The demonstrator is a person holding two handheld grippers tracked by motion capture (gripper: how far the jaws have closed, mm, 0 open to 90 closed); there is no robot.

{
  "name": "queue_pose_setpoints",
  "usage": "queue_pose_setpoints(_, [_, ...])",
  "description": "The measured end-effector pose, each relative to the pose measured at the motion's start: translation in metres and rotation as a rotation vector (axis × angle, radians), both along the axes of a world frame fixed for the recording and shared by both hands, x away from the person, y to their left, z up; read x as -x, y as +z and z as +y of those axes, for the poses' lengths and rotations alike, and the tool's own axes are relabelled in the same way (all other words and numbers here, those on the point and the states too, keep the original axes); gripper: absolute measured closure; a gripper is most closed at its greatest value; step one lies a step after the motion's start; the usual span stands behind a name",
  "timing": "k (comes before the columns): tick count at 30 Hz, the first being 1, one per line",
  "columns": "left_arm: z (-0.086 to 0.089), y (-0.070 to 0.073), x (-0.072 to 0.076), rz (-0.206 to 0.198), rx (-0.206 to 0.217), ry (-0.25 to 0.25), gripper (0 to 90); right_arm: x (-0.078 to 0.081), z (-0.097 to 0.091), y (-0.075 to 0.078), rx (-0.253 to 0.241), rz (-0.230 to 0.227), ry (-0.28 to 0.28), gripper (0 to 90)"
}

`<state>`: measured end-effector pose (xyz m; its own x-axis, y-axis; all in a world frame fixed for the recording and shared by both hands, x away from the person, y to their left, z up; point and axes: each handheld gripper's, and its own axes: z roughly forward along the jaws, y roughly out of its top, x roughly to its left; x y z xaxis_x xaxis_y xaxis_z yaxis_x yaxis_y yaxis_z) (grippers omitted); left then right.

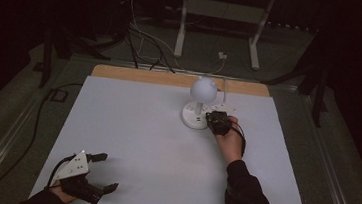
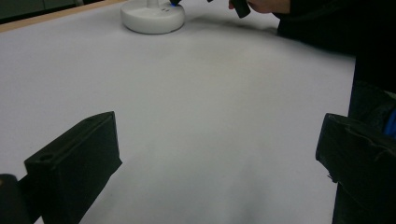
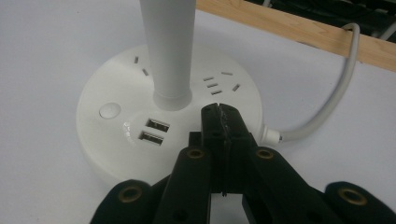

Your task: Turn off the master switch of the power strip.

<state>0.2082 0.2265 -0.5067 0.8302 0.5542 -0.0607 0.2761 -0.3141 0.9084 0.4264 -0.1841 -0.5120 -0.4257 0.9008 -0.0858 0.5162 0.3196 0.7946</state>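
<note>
A white desk lamp with a globe head (image 1: 203, 88) stands on a round base (image 1: 195, 118) at the far middle of the white table top (image 1: 131, 127). My right gripper (image 1: 215, 120) is at the base's right side. In the right gripper view its jaws are shut with nothing between them (image 3: 219, 111), the tips over the base's top (image 3: 107, 88) just right of the stem (image 3: 169, 51); contact is unclear. USB ports (image 3: 152, 131) and a round button (image 3: 109, 110) lie left of the tips. My left gripper (image 1: 107, 172) rests open near the front left corner (image 2: 215, 140).
The lamp's grey cable (image 3: 336, 93) runs from the base over the wooden strip (image 1: 181, 79) at the table's back edge. Behind the table are a white stand (image 1: 221, 30) and loose wires on the floor. The person's right sleeve (image 1: 248, 194) lies across the front right.
</note>
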Motion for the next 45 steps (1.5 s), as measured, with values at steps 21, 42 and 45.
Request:
queue_pose_setpoints(21, [0.000, 0.000, -0.001, 0.003, 0.006, -0.005, 0.3, -0.003, 0.003, 0.004, 0.033, 0.015, 0.006, 90.0])
queue_pose_setpoints(42, [0.001, 0.001, 0.000, -0.003, 0.018, -0.011, 0.3, 0.014, -0.006, 0.035, -0.146, 0.000, 0.148, 25.1])
queue_pose_setpoints(45, [0.001, 0.001, 0.000, -0.007, 0.028, -0.011, 0.2, 0.017, -0.007, 0.040, -0.173, -0.006, 0.170, 19.2])
